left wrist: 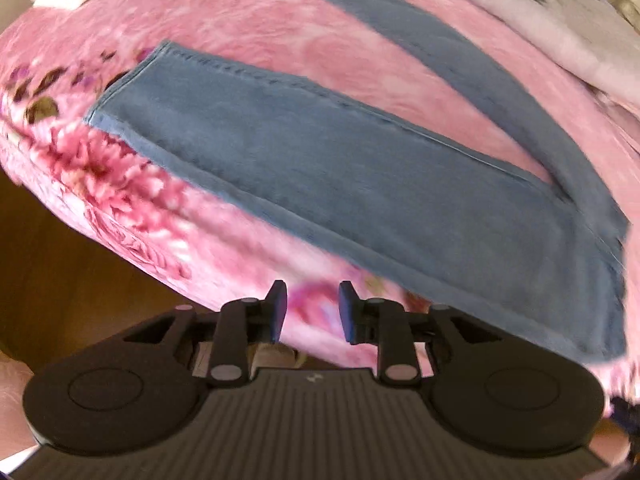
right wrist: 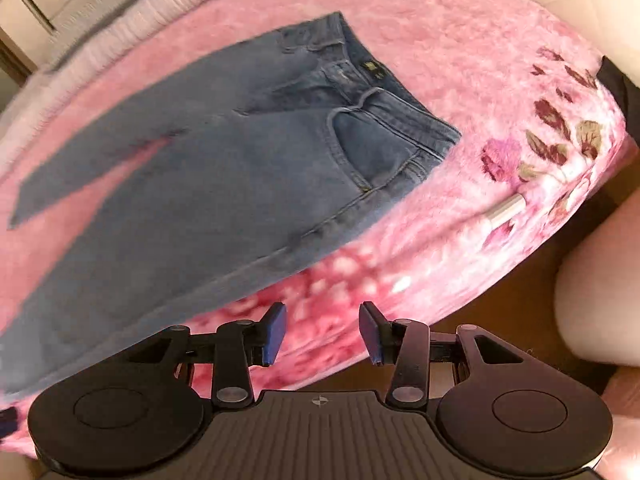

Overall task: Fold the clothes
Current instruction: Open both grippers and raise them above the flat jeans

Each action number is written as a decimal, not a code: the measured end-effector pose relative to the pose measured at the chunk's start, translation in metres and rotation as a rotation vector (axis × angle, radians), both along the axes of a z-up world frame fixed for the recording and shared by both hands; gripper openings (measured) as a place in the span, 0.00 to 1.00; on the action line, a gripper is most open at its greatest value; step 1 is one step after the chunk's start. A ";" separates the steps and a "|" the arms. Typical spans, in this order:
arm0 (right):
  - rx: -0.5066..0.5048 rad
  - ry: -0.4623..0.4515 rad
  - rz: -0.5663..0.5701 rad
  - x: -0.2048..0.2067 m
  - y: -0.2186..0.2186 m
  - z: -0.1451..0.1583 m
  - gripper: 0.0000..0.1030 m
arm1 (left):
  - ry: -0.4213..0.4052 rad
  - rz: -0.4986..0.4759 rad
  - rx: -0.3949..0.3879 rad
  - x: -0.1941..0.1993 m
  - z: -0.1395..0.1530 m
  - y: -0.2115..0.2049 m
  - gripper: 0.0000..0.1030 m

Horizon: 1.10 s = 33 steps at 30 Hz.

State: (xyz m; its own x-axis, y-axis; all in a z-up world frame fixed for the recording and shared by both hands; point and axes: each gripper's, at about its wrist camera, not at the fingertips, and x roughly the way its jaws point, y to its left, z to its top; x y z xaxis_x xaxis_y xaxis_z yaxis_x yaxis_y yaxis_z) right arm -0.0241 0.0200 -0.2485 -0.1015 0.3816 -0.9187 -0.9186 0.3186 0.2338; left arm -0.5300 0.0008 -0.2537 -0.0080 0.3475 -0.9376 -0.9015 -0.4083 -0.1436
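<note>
Both views are smeared by motion blur, so fine stitching and the far ends of the cloth are hard to read. In the left wrist view, a brown wooden floor (left wrist: 52, 264) shows at the lower left beyond the rounded edge of the bed, which is covered by a pink flowered blanket (left wrist: 248, 12). The jeans (left wrist: 320, 168) lie flat on that blanket, legs spread in a V with one hem near the bed's left edge; the waist end runs out of frame at the right. The left gripper (left wrist: 312, 312) hovers over the blanket's edge, its fingers parted with nothing between them. A pale bedcover (left wrist: 560, 40) is bunched at the far right. In the right wrist view, the legs are cut off at the left, the waistband and pocket of the jeans (right wrist: 256, 152) lying mid-bed. The right gripper (right wrist: 323, 332) is likewise released and empty, clear of the denim. Open blanket lies right of the waistband, up to a small silver tube (right wrist: 506, 210) near the edge.
</note>
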 end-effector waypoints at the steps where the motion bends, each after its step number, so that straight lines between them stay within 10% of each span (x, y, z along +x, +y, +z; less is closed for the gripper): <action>1: 0.006 0.011 0.014 -0.001 -0.003 0.011 0.43 | 0.007 -0.024 0.005 0.009 0.012 -0.005 0.25; 13: 0.104 -0.033 0.221 -0.031 -0.031 0.075 0.44 | 0.263 -0.152 0.084 0.091 0.115 -0.053 0.39; 33: 0.033 -0.126 0.190 -0.017 -0.050 0.098 0.44 | 0.221 -0.162 0.134 0.096 0.152 -0.068 0.39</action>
